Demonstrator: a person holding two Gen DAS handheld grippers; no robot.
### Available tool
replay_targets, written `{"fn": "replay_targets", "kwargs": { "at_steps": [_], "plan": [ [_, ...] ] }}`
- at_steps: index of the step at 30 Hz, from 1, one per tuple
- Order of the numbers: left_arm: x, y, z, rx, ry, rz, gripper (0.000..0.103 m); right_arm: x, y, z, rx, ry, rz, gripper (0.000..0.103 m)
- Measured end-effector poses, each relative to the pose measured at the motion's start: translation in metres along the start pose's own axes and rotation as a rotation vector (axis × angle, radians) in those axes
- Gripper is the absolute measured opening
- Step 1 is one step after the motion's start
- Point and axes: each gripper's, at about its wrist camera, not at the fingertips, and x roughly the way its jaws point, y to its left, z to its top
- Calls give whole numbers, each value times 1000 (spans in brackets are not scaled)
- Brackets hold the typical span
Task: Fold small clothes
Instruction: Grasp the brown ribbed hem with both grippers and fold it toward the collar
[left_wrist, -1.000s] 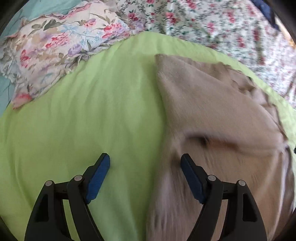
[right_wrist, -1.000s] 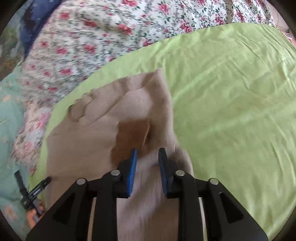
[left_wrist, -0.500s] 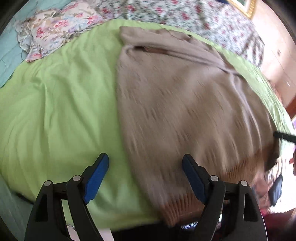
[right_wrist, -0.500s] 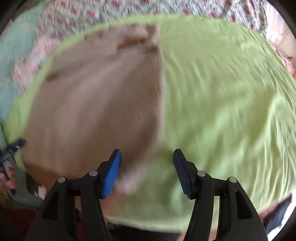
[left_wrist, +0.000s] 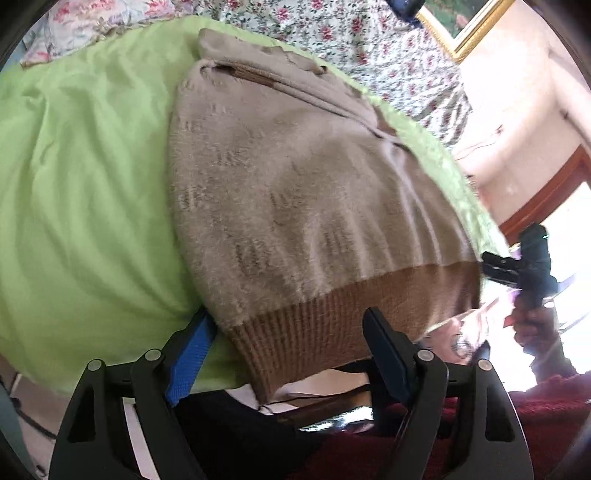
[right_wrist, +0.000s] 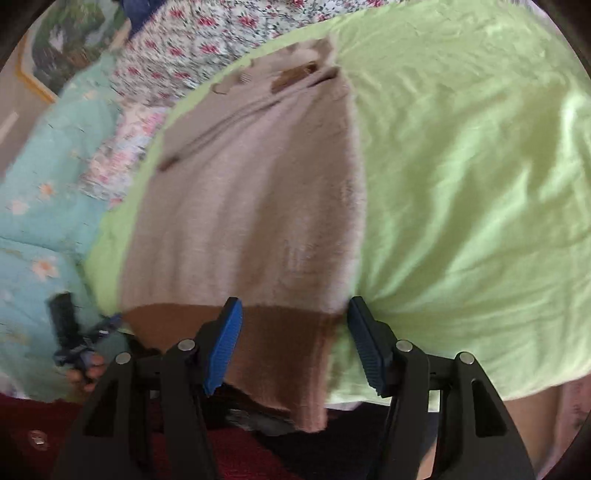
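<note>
Lining up on fuzzy beige knit sweater (left_wrist: 303, 192) with brown ribbed hem, lying flat along near edge of lime-green bedsheet (left_wrist: 81, 192), hem overhanging. Left gripper (left_wrist: 284, 362) and right gripper (right_wrist: 295, 343) both spread wide, holding nothing. Probably pre-fold; next: pinch hem corners, fold away.

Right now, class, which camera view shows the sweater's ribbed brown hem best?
The left wrist view: the ribbed brown hem is sharp, its ribs distinct, nearly end to end. The right wrist view shows the hem blurred, partly hidden behind the right tongs' finger.
</note>
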Motion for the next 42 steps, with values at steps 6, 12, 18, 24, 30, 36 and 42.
{"fn": "replay_targets", "kwargs": {
  "at_steps": [6, 12, 18, 24, 30, 36, 42],
  "plan": [
    [3, 1, 5, 34, 21, -29, 8, 8, -14, -9, 5, 0, 53, 25],
    [-20, 1, -1, 54, -35, -28, 6, -3, -17, -19, -19, -17, 50, 9],
    [-53, -8, 14, 22, -142, -32, 6, -22, -16, -10, 24, -93, 140, 9],
    [-77, -29, 72, 53, -287, -16, 6, -42, 10, 35, -6, -212, 185, 9],
    [-71, -31, 160, 46, -437, 37, 6, -40, 30, 112, -40, -347, 185, 9],
    [-33, -15, 259, 11, -491, 104, 6, -4, 30, 207, -28, -419, 96, 9],
    [31, 18, 333, -22, -447, 188, 6, 55, 23, 284, -37, -401, -17, 9]
  ]
}}
